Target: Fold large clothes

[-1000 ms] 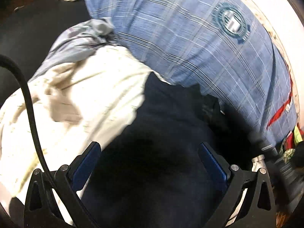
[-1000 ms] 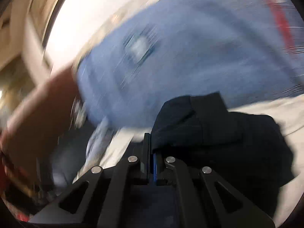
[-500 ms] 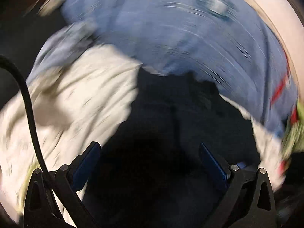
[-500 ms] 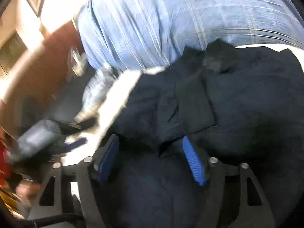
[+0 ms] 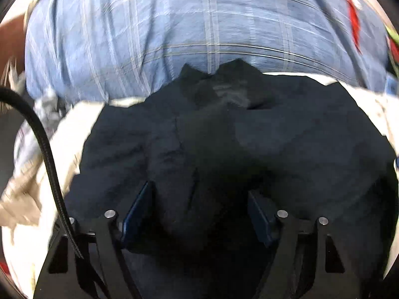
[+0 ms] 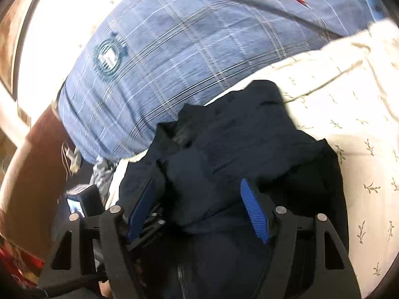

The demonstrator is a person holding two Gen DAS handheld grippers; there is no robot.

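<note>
Left wrist view: the left gripper (image 5: 199, 214) points down over a dark jacket (image 5: 224, 144) that fills the lower middle, jaws spread with bunched soft fabric between the blue pads, which may or may not touch it. A blurred blue plaid cloth (image 5: 199, 25) spans the top.

Right wrist view: the right gripper (image 6: 199, 209) stands parted astride the crumpled jacket (image 6: 237, 149), whose zipper shows at the bottom. A cream sprigged sheet (image 6: 349, 124) lies at right, the plaid cloth (image 6: 187, 49) at upper centre.
</note>
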